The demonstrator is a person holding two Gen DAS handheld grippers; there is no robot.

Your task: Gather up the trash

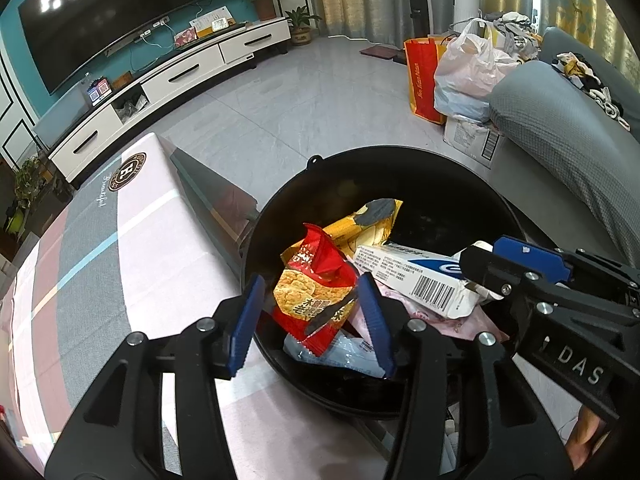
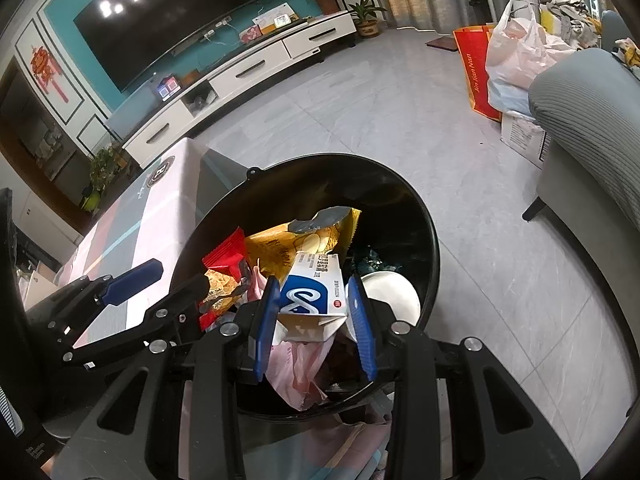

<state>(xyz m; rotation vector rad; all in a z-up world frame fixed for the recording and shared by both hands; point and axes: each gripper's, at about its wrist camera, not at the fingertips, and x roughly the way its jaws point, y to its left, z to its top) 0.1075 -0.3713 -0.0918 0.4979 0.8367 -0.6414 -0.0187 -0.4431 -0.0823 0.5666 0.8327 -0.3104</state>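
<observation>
A round black trash bin (image 1: pixel 432 184) stands beside the table and holds wrappers. My left gripper (image 1: pixel 310 320) hovers over its near rim, jaws open around a red snack wrapper (image 1: pixel 316 280) that lies on the pile. A yellow chip bag (image 1: pixel 372 224) lies behind it. My right gripper (image 2: pixel 316 320) is over the bin (image 2: pixel 416 216), jaws open on either side of a white and blue carton (image 2: pixel 316 292); contact cannot be told. The right gripper also shows in the left wrist view (image 1: pixel 480 268). A pink bag (image 2: pixel 300 368) lies under the carton.
The table with a pink and grey cloth (image 1: pixel 120 264) is to the left of the bin. A grey sofa (image 1: pixel 560 120) is to the right. Shopping bags (image 1: pixel 460 68) and a box stand on the tiled floor. A TV stand (image 1: pixel 168 80) lines the far wall.
</observation>
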